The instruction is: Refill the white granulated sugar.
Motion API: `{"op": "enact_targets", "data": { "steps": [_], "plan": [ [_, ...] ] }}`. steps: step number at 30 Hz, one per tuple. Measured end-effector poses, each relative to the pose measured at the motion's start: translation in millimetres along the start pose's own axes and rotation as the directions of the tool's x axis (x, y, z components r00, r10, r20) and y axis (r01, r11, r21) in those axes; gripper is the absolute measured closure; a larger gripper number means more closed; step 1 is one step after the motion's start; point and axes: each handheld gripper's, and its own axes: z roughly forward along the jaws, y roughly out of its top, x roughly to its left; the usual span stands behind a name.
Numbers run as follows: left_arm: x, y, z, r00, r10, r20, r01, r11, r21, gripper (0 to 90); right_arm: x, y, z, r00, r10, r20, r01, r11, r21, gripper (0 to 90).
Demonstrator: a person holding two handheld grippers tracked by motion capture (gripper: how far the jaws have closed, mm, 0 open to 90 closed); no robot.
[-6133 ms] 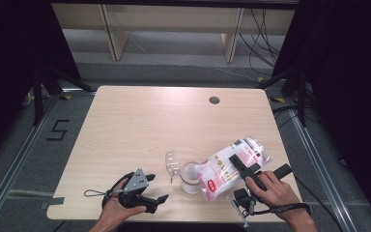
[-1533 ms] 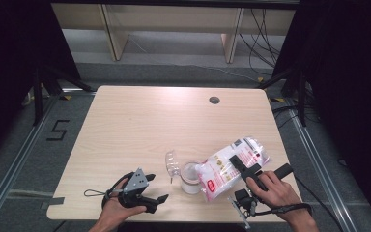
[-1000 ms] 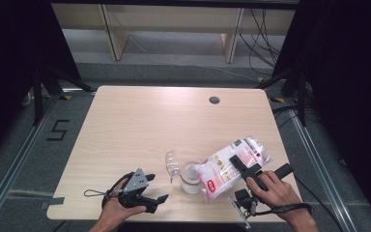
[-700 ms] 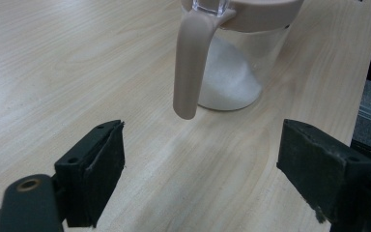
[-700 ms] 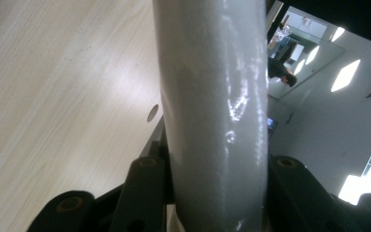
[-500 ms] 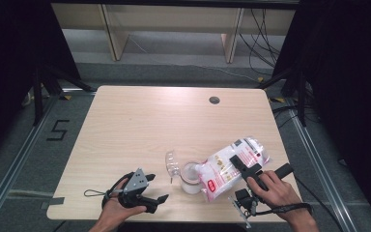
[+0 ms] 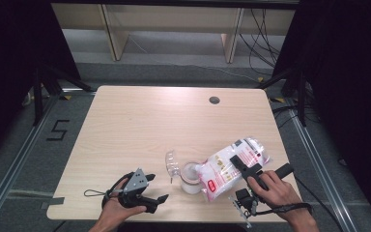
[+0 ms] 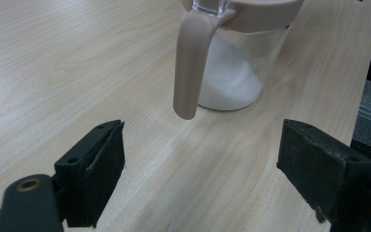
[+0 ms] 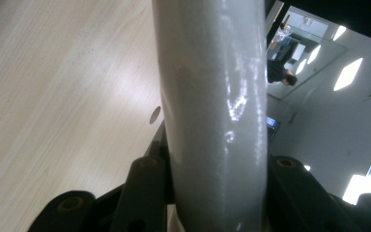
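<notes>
My right tongs [image 7: 244,166] are clamped on a white bag [image 7: 229,166], which I hold tipped over the clear jar [image 7: 189,175] standing near the front edge of the worktop [image 7: 140,121]; up close the bag [image 9: 212,111] runs between the jaws. My left tongs [image 7: 154,198] rest low at the front, jaws spread wide and empty, aimed at the jar [image 8: 236,63], which shows a beige handle [image 8: 191,58], a beige rim and white powder heaped inside.
</notes>
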Motion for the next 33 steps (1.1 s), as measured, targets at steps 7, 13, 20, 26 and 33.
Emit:
{"op": "enact_targets", "data": {
  "steps": [7, 13, 20, 26, 33],
  "plan": [
    [-0.6, -0.2, 0.4, 1.0, -0.005, 0.0, 0.005, 1.0, -0.006, 16.5, -0.9, -0.2, -0.1, 0.9999, -0.009, -0.008, 0.009, 1.0, 0.004, 70.8],
    [-0.6, -0.2, 0.4, 1.0, -0.005, 0.0, 0.005, 1.0, -0.006, 16.5, -0.3, -0.6, 0.4, 1.0, -0.004, -0.006, 0.004, 1.0, -0.002, 70.8],
    [-0.1, -0.1, 0.1, 1.0, 0.0, -0.001, 0.0, 1.0, -0.001, 16.5, 0.3, -0.5, 0.1, 0.9999, 0.007, -0.009, -0.007, 1.0, 0.0, 70.8],
    [-0.2, -0.1, 0.0, 1.0, 0.0, -0.003, 0.0, 1.0, -0.002, 16.5, 0.3, -0.5, 0.1, 0.9999, 0.008, -0.01, -0.008, 1.0, 0.0, 70.9],
    [1.0, 0.1, -0.6, 0.9999, 0.014, -0.009, -0.014, 0.9999, 0.01, 16.5, 0.3, -0.8, 0.2, 0.9999, 0.006, -0.01, -0.006, 1.0, -0.002, 70.9]
  ]
}}
